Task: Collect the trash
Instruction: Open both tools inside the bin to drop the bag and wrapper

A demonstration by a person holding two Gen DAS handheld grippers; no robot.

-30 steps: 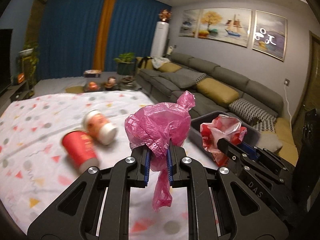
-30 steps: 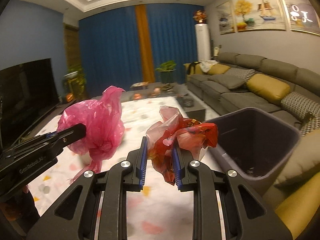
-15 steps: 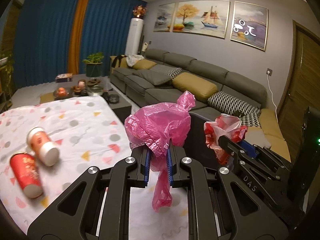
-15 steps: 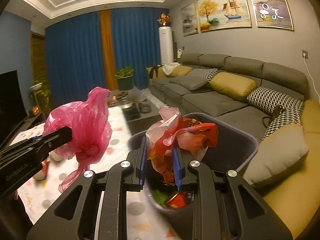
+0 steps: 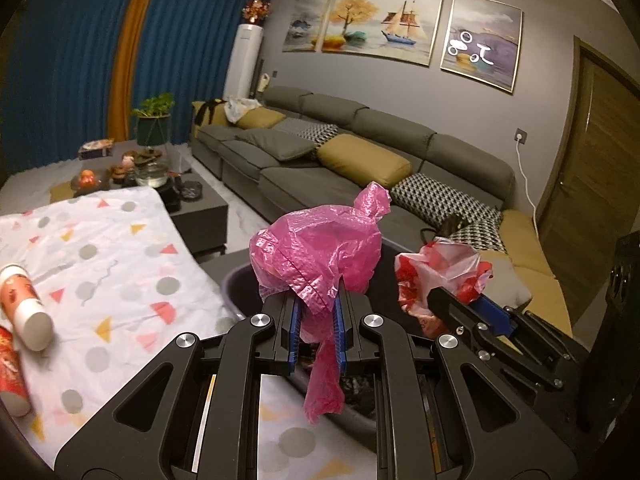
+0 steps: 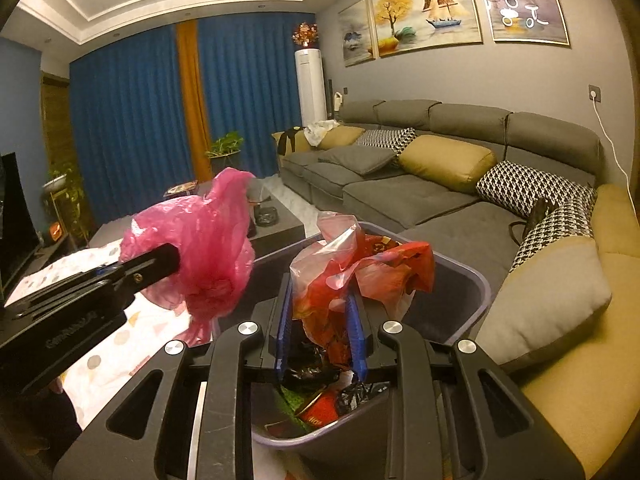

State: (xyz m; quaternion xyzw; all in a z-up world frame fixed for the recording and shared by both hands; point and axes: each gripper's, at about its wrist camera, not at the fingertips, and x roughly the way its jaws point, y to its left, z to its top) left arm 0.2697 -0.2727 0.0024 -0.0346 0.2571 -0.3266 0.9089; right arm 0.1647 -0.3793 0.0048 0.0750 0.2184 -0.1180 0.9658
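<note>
left gripper pinching a pink bag right above the bin, right gripper beside it pinching a red bag over the bin too, cups off left of it

A long grey sofa runs along the far wall, with mustard cushions and houndstooth pillows on it. Above it hang framed paintings (a golden tree and a sailing ship among them). Blue curtains with an orange strip cover the window wall, a white standing air conditioner beside them. A potted plant stands behind a dark coffee table. A white cable drops from a wall socket beside a wooden door.
</note>
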